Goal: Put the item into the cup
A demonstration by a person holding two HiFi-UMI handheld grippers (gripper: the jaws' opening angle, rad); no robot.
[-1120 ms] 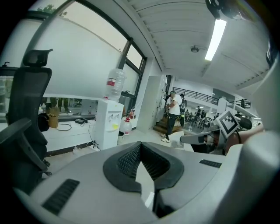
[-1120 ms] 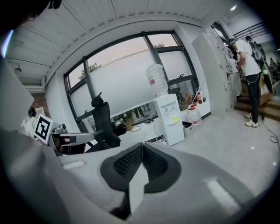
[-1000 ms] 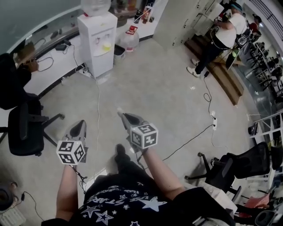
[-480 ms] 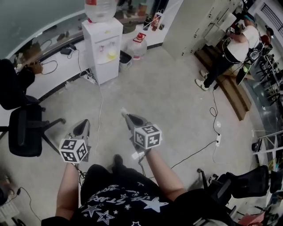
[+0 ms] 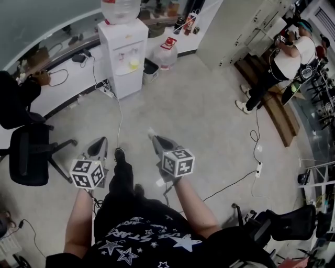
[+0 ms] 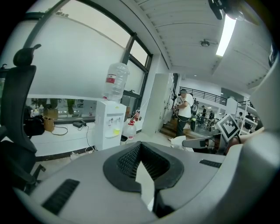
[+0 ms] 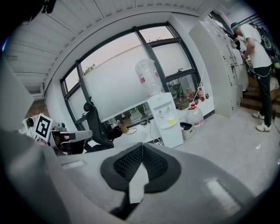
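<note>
The person holds both tools out over a grey floor point(image 5: 209, 115), with one dark shoe point(image 5: 119, 154) set forward between them. The left tongs point(image 5: 101, 141) are closed with nothing in them: in the left gripper view the two black ribbed pads point(image 6: 131, 159) meet at the tip of the left tongs point(image 6: 140, 143), and only bare floor shows in the wedge beneath. The right tongs point(image 5: 152, 136) are closed and empty too; in the right gripper view the tips of the right tongs point(image 7: 142, 144) touch in the same way.

Both tools point towards a white water dispenser point(image 5: 124, 57) that stands against the end of a long white bench point(image 5: 63, 73) under the window. A clear bottle point(image 5: 120, 8) sits upside down on top of the dispenser, and a spare water jug point(image 5: 166, 52) with a red cap stands on the floor just beside it. A black office chair point(image 5: 29, 157) is at the left, near the bench's front edge. At the upper right, well apart, another person point(image 5: 285, 57) in a white shirt stands by wooden steps. A white power strip point(image 5: 258, 168) lies on the floor at the right, with a black cable point(image 5: 230, 182) running from it.

Where the item and the cup are cannot be told from these views.
</note>
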